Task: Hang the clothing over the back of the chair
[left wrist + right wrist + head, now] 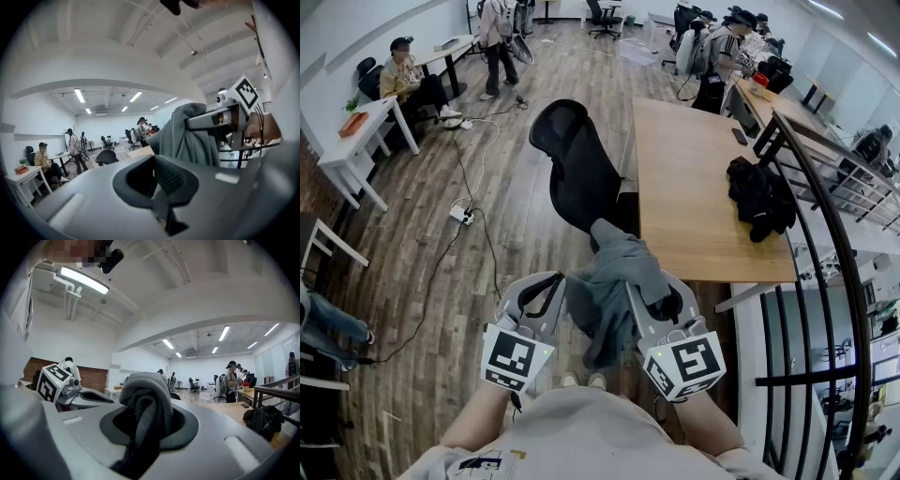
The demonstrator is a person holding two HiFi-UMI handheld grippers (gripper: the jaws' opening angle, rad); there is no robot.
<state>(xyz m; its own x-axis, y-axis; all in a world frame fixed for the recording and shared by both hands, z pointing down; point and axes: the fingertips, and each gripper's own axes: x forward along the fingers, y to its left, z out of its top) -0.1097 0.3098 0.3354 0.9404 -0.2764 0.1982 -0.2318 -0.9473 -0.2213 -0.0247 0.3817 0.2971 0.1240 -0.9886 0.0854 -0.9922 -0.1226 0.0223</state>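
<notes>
Right hand-held gripper (659, 302) is clamped on the bunched grey clothing (614, 281). Left hand-held gripper (539, 298) seems to pinch its thin edge. Chair (578, 178) is straight ahead, just beyond the clothing. Both grippers are equally near the chair.

Bright, even light from ceiling strip lights (84, 280); heavy fisheye bending at edges, near parts blurred.

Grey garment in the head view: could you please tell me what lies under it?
Under the grey fabric garment show two pale shoe tips and brown wooden floor. The black mesh office chair vanishes behind it, its lower part covered.
</notes>
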